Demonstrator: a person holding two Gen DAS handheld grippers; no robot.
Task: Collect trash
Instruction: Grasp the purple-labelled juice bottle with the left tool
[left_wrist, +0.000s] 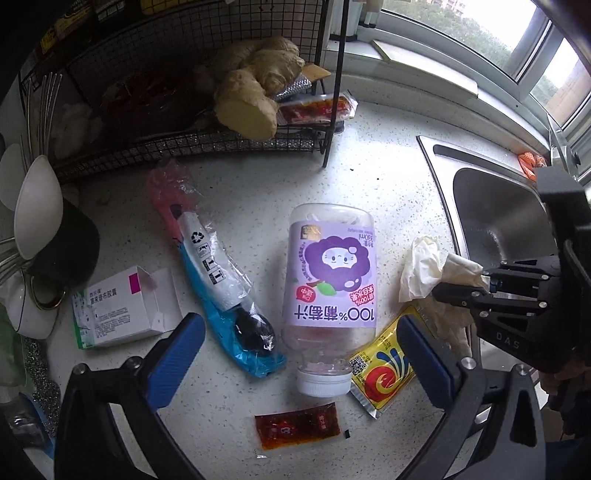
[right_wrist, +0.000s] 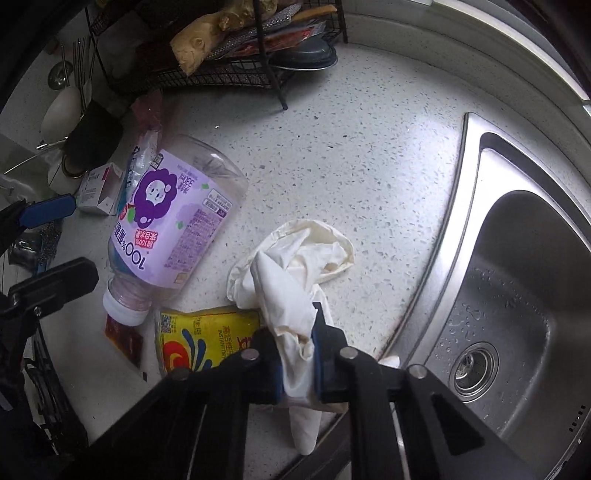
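Trash lies on the speckled counter. An empty juice bottle (left_wrist: 328, 273) (right_wrist: 173, 221) with a purple label lies on its side, white cap toward me. My left gripper (left_wrist: 299, 325) hangs open above its neck, one blue pad on each side and not touching it. Beside the cap are a yellow sachet (left_wrist: 380, 369) (right_wrist: 207, 336) and a red sauce packet (left_wrist: 295, 426). To the left lie a blue wrapper (left_wrist: 221, 284) and a small white box (left_wrist: 125, 310). My right gripper (right_wrist: 295, 332) (left_wrist: 461, 291) is shut on a crumpled white tissue (right_wrist: 295, 266) (left_wrist: 428, 266) near the sink's edge.
A steel sink (left_wrist: 495, 221) (right_wrist: 517, 295) fills the right side. A black wire rack (left_wrist: 184, 147) with ginger (left_wrist: 255, 85) and packets stands at the back. Spoons and a dark holder (left_wrist: 62, 251) crowd the left edge. A window sill runs behind.
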